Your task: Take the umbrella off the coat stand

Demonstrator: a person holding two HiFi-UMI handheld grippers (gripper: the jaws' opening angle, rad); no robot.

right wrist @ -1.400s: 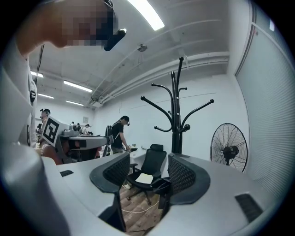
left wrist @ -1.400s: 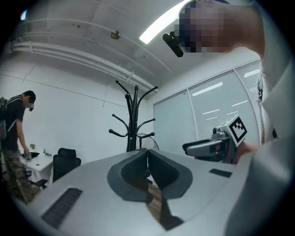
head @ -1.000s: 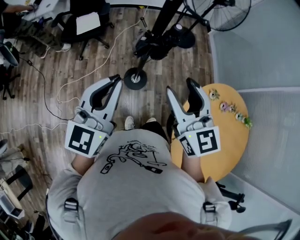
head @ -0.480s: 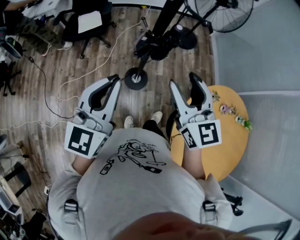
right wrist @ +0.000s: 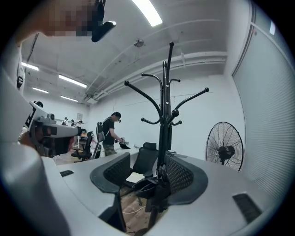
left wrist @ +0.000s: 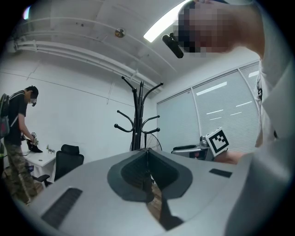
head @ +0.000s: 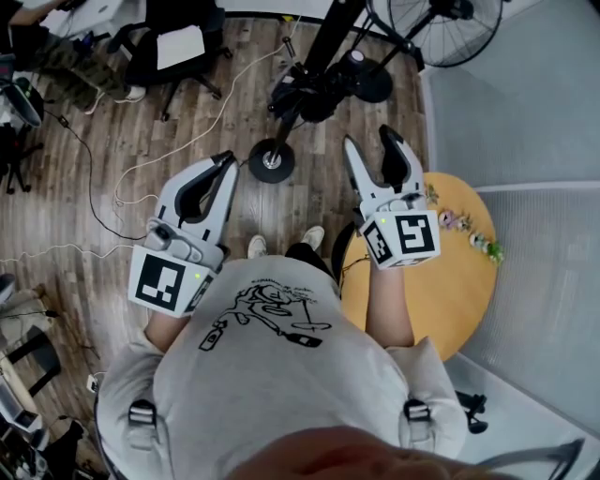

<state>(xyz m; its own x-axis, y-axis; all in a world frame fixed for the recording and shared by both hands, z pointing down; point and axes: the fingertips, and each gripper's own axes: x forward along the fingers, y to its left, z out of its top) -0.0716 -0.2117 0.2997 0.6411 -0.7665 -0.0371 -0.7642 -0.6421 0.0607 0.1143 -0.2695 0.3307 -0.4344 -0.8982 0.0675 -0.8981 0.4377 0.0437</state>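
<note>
The black coat stand [head: 325, 39] rises ahead of me, and its round base [head: 272, 157] rests on the wood floor. A black folded umbrella [head: 309, 89] hangs low against the pole. In the right gripper view the stand [right wrist: 165, 106] and umbrella [right wrist: 154, 184] show through the gap between the jaws, still some way off. My right gripper [head: 367, 138] is open and empty, level, pointing at the stand. My left gripper [head: 228, 159] is shut with nothing in it, held back to the left. In the left gripper view its closed jaws [left wrist: 147, 152] sit below the stand [left wrist: 138, 115].
A round yellow table [head: 459, 281] with small figurines [head: 459, 217] stands under my right arm. A floor fan [head: 450, 28] stands beside the stand. Cables [head: 141, 169] trail over the floor, an office chair [head: 173, 47] is far left, and a person [right wrist: 110, 133] stands at a desk.
My right gripper has moved forward toward the coat stand, still open. The left gripper has stayed where it was.
</note>
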